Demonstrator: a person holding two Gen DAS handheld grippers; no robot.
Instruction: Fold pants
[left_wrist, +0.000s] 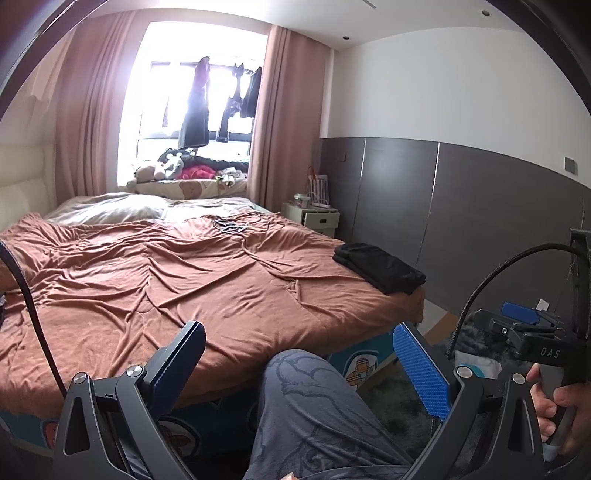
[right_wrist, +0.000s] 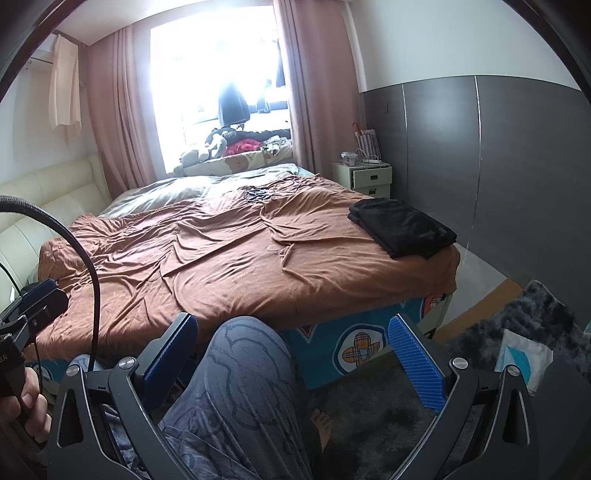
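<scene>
Black pants (left_wrist: 380, 266) (right_wrist: 402, 226) lie folded into a flat bundle on the near right corner of the bed, on its brown blanket (left_wrist: 177, 273) (right_wrist: 229, 254). My left gripper (left_wrist: 303, 363) is open and empty, held low in front of the bed, well short of the pants and left of them. My right gripper (right_wrist: 299, 354) is open too, with nothing between its blue pads (right_wrist: 417, 363), also below the bed's edge. The right gripper (left_wrist: 524, 325) shows at the right of the left wrist view, held by a hand.
A person's knee in patterned grey trousers (left_wrist: 314, 402) (right_wrist: 243, 376) sits between the fingers in both views, with a bare foot (right_wrist: 321, 424) on a dark rug. A small tangle of cable (left_wrist: 229, 225) lies far on the bed. A nightstand (right_wrist: 371, 179) stands by the grey wall panels.
</scene>
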